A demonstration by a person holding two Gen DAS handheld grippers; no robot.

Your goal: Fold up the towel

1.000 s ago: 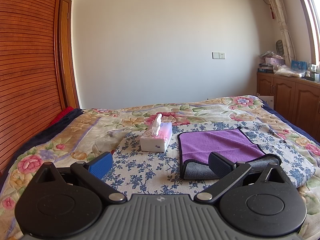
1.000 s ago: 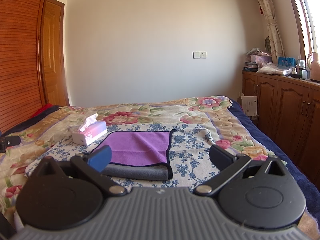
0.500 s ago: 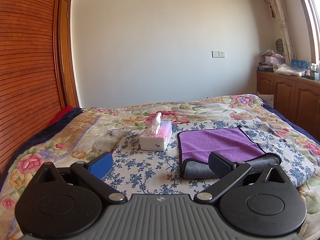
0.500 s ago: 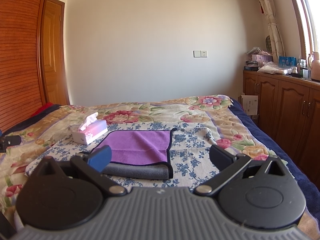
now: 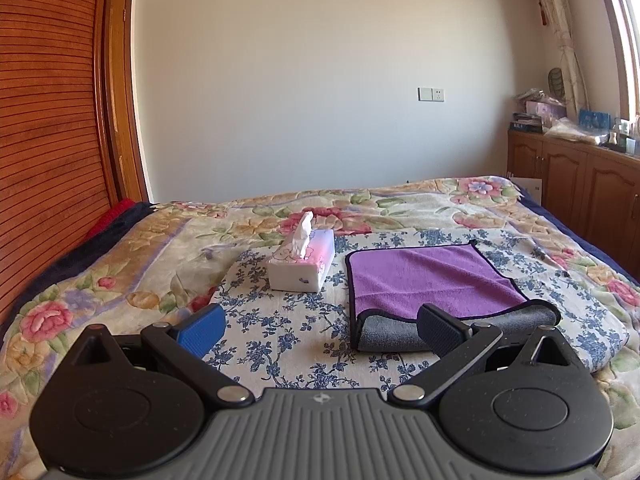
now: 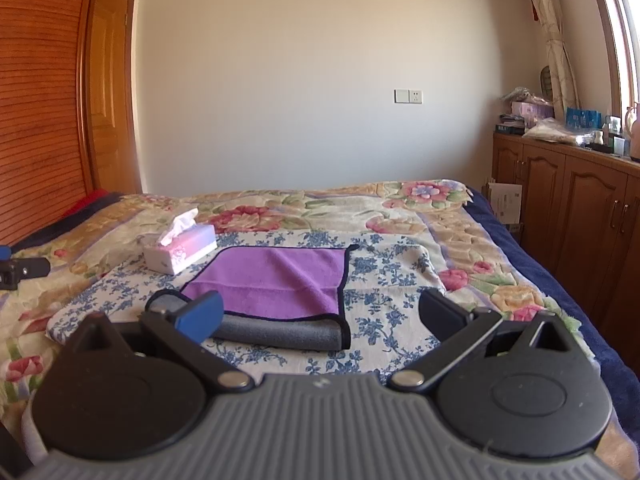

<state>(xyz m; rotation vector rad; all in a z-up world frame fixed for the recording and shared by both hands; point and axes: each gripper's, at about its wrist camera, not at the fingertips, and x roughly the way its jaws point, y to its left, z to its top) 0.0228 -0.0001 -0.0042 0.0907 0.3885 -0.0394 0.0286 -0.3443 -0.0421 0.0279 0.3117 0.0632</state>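
A purple towel (image 5: 424, 280) with a grey underside and dark edging lies folded on a blue-flowered cloth (image 5: 280, 320) on the bed. Its grey fold faces me. It also shows in the right wrist view (image 6: 276, 280). My left gripper (image 5: 320, 326) is open and empty, held above the bed to the near left of the towel; its right finger overlaps the grey fold in view. My right gripper (image 6: 320, 314) is open and empty, held near the towel's front right; its blue left finger overlaps the fold's left end in view.
A white and pink tissue box (image 5: 302, 260) stands left of the towel; it also shows in the right wrist view (image 6: 180, 248). Wooden cabinets (image 6: 568, 208) with clutter on top line the right wall. A slatted wooden panel (image 5: 48, 160) stands on the left.
Both views have shifted slightly; the grippers have lifted or drawn back a little. Both stay open and the towel has not moved.
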